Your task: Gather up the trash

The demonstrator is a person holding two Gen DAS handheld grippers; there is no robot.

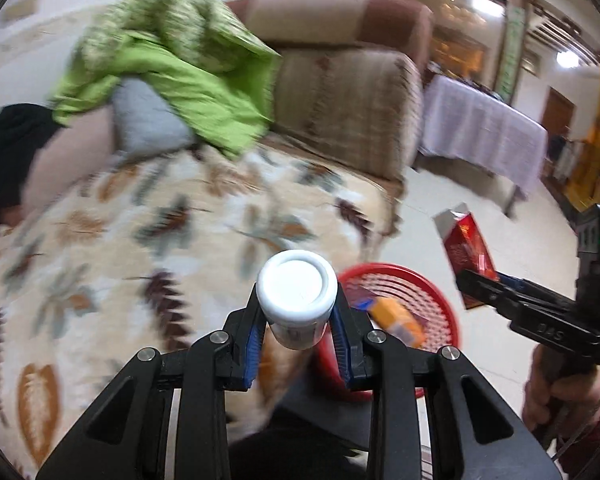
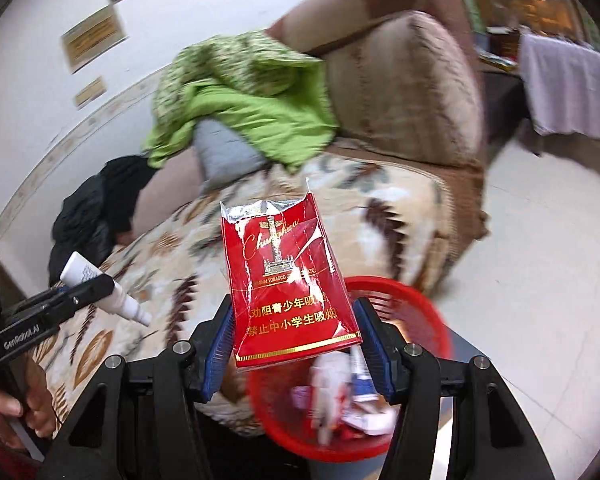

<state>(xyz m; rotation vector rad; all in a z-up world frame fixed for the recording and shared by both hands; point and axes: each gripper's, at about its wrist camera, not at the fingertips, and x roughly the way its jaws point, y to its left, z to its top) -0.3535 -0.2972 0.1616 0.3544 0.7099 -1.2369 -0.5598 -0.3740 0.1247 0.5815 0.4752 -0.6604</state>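
My left gripper (image 1: 297,320) is shut on a small white bottle (image 1: 296,294), held above the sofa's front edge, just left of the red trash basket (image 1: 440,300). The bottle (image 2: 99,290) and the left gripper (image 2: 75,298) also show in the right wrist view. My right gripper (image 2: 295,340) is shut on a torn red cigarette pack (image 2: 289,280) and holds it over the red basket (image 2: 412,296), which holds several scraps. In the left wrist view the pack (image 1: 466,252) hangs to the right of the basket in the right gripper (image 1: 476,284).
A sofa with a leaf-patterned blanket (image 1: 139,248) fills the left. On it lie a green cloth (image 1: 171,68), a grey cushion (image 1: 147,120) and a black garment (image 1: 7,152). A table with a white cloth (image 1: 484,132) stands at the back right on the pale tiled floor (image 1: 496,360).
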